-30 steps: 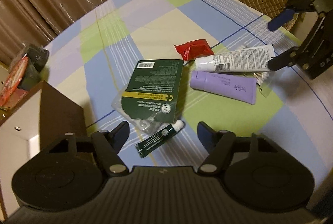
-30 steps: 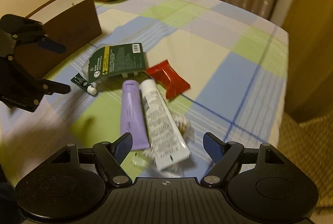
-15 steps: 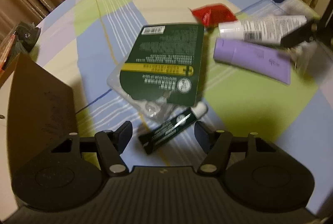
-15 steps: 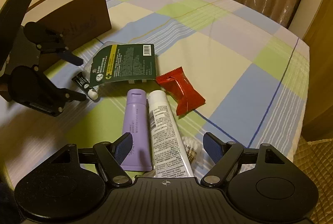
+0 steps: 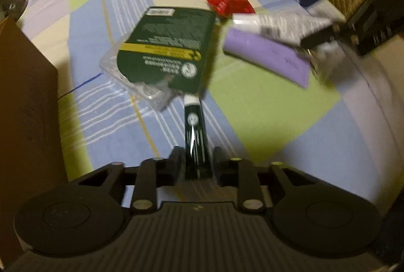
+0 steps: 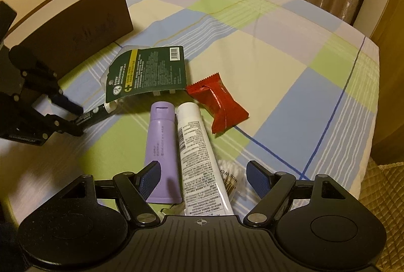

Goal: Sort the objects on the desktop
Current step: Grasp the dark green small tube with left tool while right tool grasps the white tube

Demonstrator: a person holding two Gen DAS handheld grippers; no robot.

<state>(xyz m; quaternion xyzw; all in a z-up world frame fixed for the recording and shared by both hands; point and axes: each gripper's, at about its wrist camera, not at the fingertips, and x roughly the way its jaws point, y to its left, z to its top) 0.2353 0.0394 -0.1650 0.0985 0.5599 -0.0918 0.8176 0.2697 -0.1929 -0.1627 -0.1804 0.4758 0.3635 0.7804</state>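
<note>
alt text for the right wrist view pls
The right hand-held gripper hangs open over a purple tube and a white tube lying side by side on a checked tablecloth. At left, the left hand-held gripper pinches a small dark tube.

Left wrist view sits low and close over the checked tablecloth, facing the green card pack, blurred. Right wrist view looks from the opposite side of the green card pack, higher and sharper, toward the curtain. Both share the pack, purple tube, white tube, red packet.
</note>
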